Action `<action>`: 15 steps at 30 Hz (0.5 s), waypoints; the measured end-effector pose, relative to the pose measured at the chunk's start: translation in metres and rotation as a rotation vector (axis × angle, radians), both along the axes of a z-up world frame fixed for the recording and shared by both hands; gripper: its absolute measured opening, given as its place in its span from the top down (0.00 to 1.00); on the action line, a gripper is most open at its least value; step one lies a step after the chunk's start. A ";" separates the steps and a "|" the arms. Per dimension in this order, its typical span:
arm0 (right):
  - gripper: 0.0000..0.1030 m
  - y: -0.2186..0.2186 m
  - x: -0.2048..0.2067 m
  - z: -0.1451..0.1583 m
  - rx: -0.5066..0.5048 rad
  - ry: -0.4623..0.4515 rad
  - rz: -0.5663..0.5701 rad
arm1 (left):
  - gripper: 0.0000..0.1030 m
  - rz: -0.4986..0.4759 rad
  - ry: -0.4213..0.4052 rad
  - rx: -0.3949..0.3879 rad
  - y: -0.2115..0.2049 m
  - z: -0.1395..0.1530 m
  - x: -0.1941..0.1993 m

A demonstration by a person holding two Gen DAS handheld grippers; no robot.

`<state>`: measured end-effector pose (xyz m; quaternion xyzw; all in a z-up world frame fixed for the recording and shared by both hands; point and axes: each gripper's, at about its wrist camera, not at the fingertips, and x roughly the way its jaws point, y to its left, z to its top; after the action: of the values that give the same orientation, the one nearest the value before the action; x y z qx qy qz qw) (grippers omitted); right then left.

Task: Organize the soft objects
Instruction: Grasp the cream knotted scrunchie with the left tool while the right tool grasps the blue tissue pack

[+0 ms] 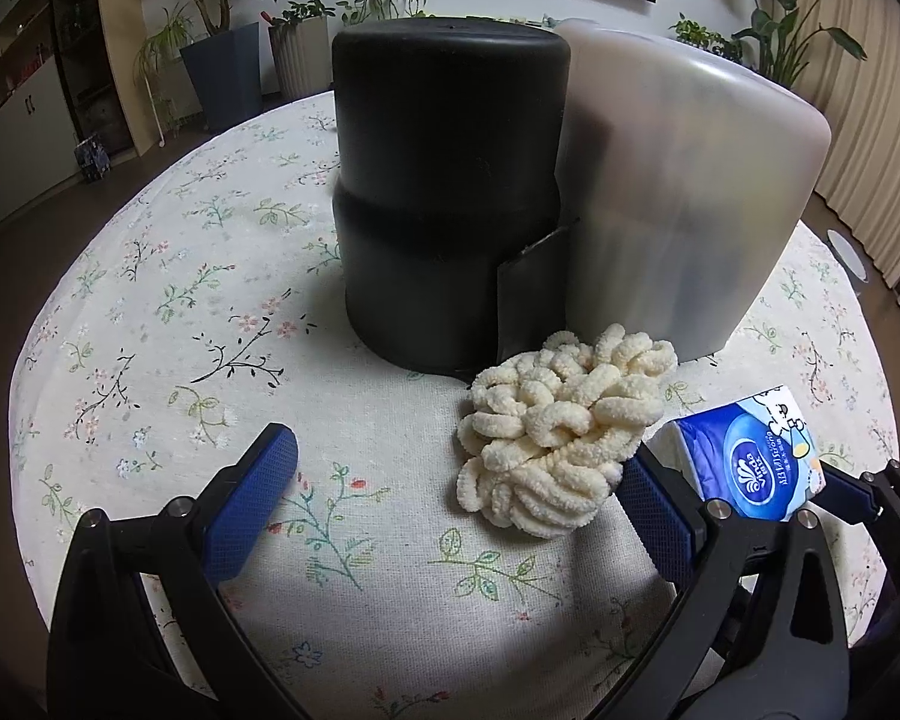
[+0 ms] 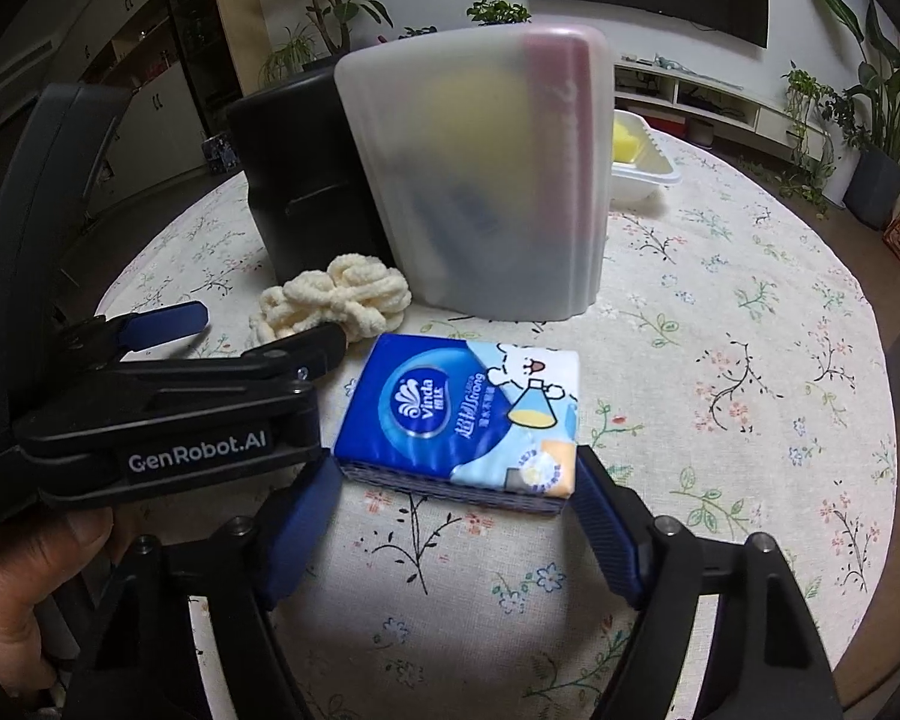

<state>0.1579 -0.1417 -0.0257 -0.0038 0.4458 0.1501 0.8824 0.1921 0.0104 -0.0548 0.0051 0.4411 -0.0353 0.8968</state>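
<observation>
A round table with a floral cloth carries a black bin and frosted bin side by side at the far side, cream yarn and a tissue pack nearer, and a white tray far right.

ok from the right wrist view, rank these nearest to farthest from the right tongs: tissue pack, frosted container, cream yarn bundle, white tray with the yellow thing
1. tissue pack, between the right tongs, its near corners at the tips.
2. cream yarn bundle, ahead to the left, beyond the pack.
3. frosted container, standing behind the pack, centre.
4. white tray, far right, partly hidden behind the container.
</observation>
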 end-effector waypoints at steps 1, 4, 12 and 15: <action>0.23 -0.001 0.000 0.000 -0.001 0.000 0.001 | 0.01 -0.001 -0.002 0.001 0.001 0.000 -0.001; 0.24 -0.002 -0.002 0.000 -0.004 -0.003 0.003 | 0.02 0.000 -0.008 0.005 -0.001 0.001 -0.002; 0.24 -0.004 -0.003 0.000 -0.001 -0.004 0.005 | 0.28 -0.030 0.004 -0.003 -0.011 -0.001 -0.006; 0.24 -0.006 -0.004 0.000 -0.001 -0.004 0.006 | 0.34 -0.038 0.005 0.000 -0.014 -0.001 -0.008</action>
<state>0.1539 -0.1475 -0.0259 -0.0062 0.4442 0.1526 0.8828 0.1845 -0.0038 -0.0555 0.0135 0.4431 -0.0525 0.8949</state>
